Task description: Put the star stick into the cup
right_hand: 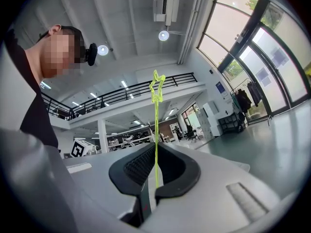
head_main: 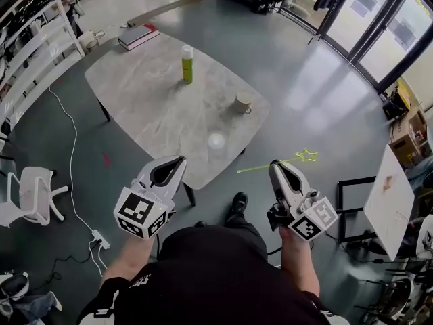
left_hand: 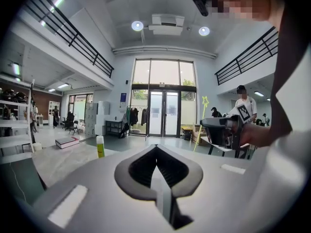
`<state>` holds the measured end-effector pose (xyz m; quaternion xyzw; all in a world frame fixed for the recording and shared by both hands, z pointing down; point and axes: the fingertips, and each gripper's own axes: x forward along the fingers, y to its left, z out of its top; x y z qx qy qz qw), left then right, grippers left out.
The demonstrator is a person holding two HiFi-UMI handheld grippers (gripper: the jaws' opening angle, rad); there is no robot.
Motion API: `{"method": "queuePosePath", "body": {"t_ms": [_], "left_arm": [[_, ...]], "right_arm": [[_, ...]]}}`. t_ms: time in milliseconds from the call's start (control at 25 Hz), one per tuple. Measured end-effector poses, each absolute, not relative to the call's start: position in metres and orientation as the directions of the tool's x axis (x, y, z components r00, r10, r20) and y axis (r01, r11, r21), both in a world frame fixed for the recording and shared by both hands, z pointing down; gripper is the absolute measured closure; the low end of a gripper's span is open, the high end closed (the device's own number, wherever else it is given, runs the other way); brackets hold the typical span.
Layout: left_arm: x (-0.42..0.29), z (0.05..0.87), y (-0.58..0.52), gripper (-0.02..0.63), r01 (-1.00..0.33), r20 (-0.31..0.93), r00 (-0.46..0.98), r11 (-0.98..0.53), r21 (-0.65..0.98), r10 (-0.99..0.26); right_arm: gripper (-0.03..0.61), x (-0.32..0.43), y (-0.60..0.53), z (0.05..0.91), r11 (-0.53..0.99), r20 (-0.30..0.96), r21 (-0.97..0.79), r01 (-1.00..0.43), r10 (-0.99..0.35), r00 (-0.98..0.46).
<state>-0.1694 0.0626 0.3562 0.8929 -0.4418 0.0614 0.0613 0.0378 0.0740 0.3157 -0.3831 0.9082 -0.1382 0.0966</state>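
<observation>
The right gripper (head_main: 277,165) clamps the star stick (head_main: 257,168), the cup (head_main: 242,103) far off on the table (head_main: 149,110) (left gripper (head_main: 177,161) closed, empty).

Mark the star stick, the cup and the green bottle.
star stick (right_hand: 156,132): right gripper view, mid shaft.
cup (head_main: 241,103): head view, side wall.
green bottle (head_main: 187,68): head view, body below the cap.
</observation>
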Motion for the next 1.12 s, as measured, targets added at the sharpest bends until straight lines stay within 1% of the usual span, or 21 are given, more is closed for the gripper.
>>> {"method": "queuePosePath", "body": {"t_ms": [400,840,1120], "left_arm": [[-0.154,0.362,-0.002,0.611,-0.843,0.173,0.537,-0.533,0.069,-0.826],[-0.091,0.352,-0.089,0.611,-0.886,0.202,0.462,-0.458,0.068,-0.864],[-0.059,0.359,-0.126,0.611,-0.919,0.238,0.395,-0.385,0.090,-0.887]], "right_arm": [[0.550,0.057,-0.010,0.320,0.714,-0.073,-0.339,-0.613,-0.669,-0.739],[0.551,0.108,-0.117,0.327,0.760,-0.056,-0.383,-0.524,-0.586,-0.809],[0.551,0.123,-0.160,0.343,0.799,-0.039,-0.422,-0.428,-0.488,-0.872]]}}
